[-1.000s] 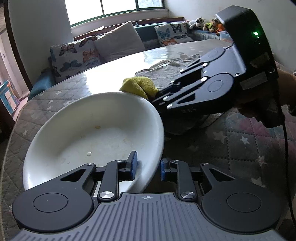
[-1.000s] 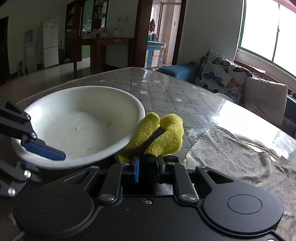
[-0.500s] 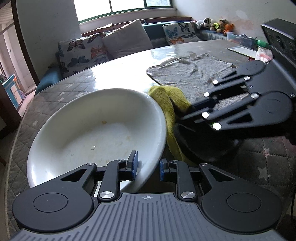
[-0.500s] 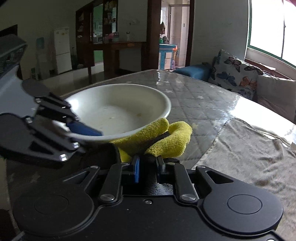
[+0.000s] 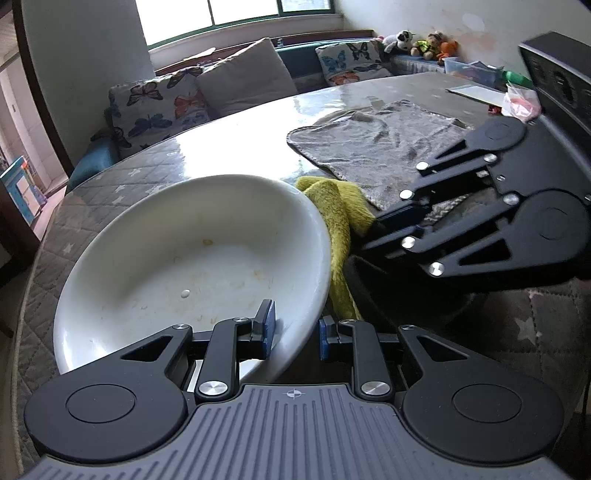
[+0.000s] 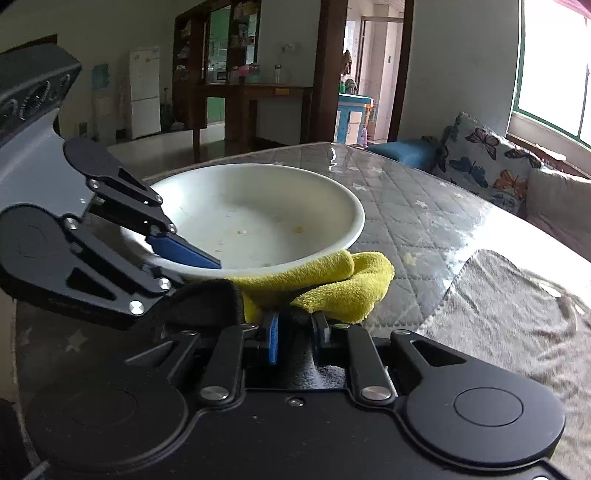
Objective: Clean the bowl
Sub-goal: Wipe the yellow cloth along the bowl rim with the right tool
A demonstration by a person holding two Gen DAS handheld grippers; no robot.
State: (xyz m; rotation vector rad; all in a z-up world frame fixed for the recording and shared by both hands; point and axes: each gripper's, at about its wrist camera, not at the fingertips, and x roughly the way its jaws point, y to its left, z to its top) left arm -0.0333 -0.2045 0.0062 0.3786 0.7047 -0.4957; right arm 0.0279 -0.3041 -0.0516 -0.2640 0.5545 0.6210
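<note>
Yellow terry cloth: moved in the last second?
Yes. In the left wrist view the yellow terry cloth, clamped in the right tongs, has dropped from the white ceramic bowl's far rim down along its right side, nearer the camera.

Daylight enters through a window point(image 5: 236, 14) at the top of the left wrist frame, blown out to plain white; the same window point(image 6: 554, 62) burns at the upper right of the right wrist frame; it lays a broad white glare on the glossy surface point(image 5: 229, 144); the white bowl point(image 5: 192, 258) is evenly lit, its small stains sharp; the room beyond, upper left of the right wrist frame, is dimmer; fisheye bending curves walls and edges; the grey cloth point(image 6: 517, 314) looks slightly smeared at the right.
</note>
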